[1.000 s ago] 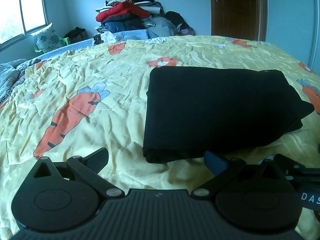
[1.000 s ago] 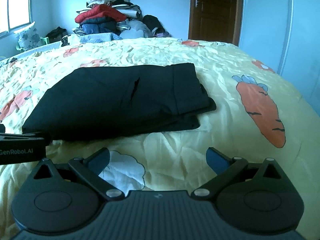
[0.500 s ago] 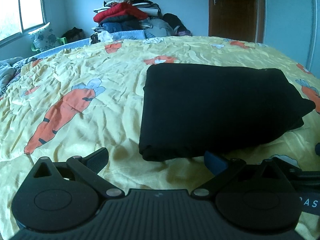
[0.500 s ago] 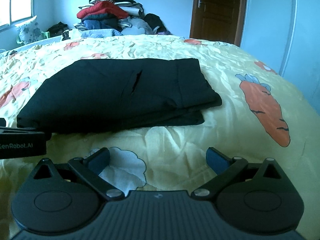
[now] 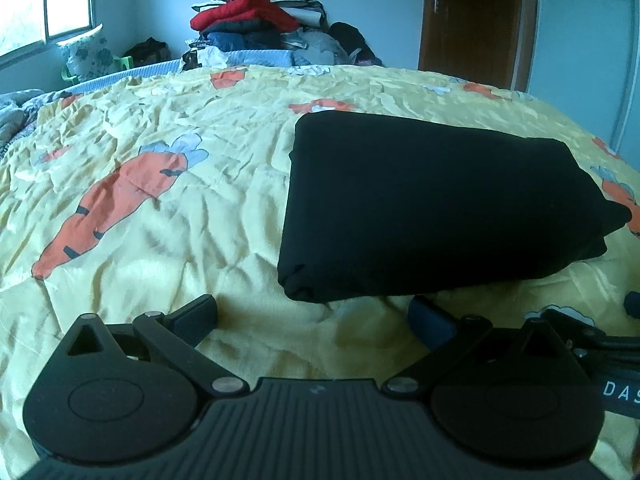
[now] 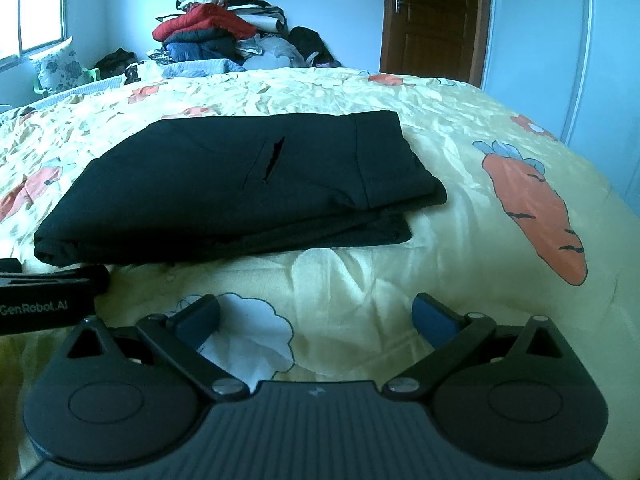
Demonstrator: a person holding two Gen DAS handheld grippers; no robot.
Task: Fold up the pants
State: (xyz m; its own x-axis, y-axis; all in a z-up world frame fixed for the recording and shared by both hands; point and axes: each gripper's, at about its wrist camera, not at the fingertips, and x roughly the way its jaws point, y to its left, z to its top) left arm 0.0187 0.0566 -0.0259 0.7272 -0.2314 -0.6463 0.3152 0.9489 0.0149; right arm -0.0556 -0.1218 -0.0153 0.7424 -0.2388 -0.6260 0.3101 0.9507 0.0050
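On the bed (image 5: 168, 216), spread with its yellow carrot-print cover, your black pants (image 5: 436, 208) lie folded into a thick flat rectangle, and both of your claws sit just short of the near edge of that bundle.

Your left claw (image 5: 314, 314) is spread wide, its two fingers far apart, and nothing sits between them but crumpled yellow cover. Its tips stop just beside the near left corner of the pants; you aren't touching the cloth as far as this view shows. Off at the right edge of that same view you can catch part of your right claw's body.

Your right claw (image 6: 316, 314) is just as wide open and holds nothing. Between its blue-padded fingers (image 6: 434, 316) lies a white cloud printed on the cover, and the pants (image 6: 240, 188) lie a little beyond the tips, apart from them. From this side you see the stacked layers at the near right corner of the fold, the lower layer jutting out past the upper one, and a slanted pocket slit on the top face. Your left claw's body, lettered GenRobot.AI, pokes in from the left, near the fold's near left corner.

Far back, a heap of clothes (image 6: 216, 36) is stacked against the wall, beside a brown door (image 6: 434, 20).
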